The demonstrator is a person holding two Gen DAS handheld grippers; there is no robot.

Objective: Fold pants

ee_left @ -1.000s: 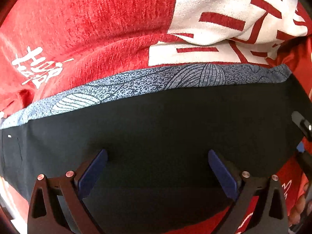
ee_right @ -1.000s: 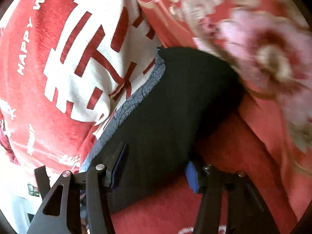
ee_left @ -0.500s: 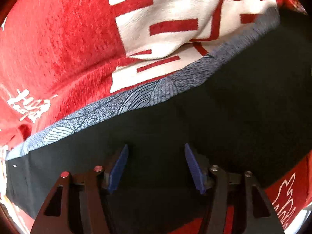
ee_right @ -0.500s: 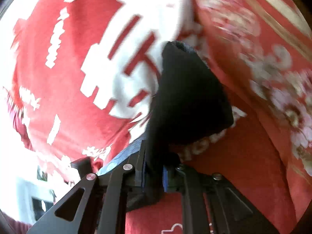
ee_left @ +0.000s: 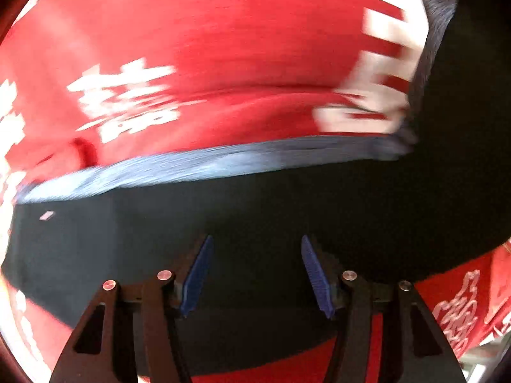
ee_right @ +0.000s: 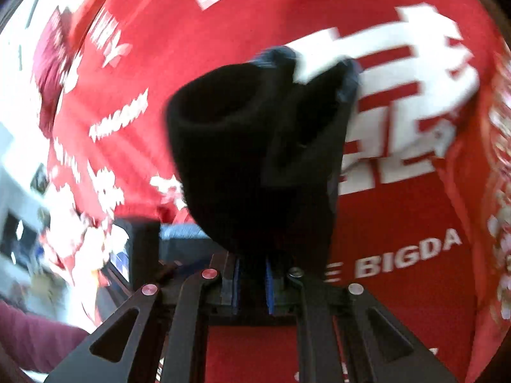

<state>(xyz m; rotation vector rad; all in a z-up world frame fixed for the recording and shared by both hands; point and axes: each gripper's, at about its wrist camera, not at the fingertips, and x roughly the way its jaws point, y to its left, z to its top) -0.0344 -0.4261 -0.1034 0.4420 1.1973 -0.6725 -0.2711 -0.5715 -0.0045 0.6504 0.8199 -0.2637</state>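
Black pants with a blue-grey patterned band lie on a red blanket. My left gripper hovers over the black cloth with its blue pads apart and nothing between them. In the right wrist view my right gripper is shut on a bunched end of the pants and holds it lifted above the blanket, the cloth hanging in a fold in front of the camera. Both views are blurred by motion.
The red blanket with white characters and lettering covers the whole surface. A dark block and bright room clutter show at the left of the right wrist view, with a maroon sleeve at the bottom left.
My right gripper closed on the pants' end, lifted it and swung it over the blanket. My left gripper narrowed, then shifted sideways over the black cloth.
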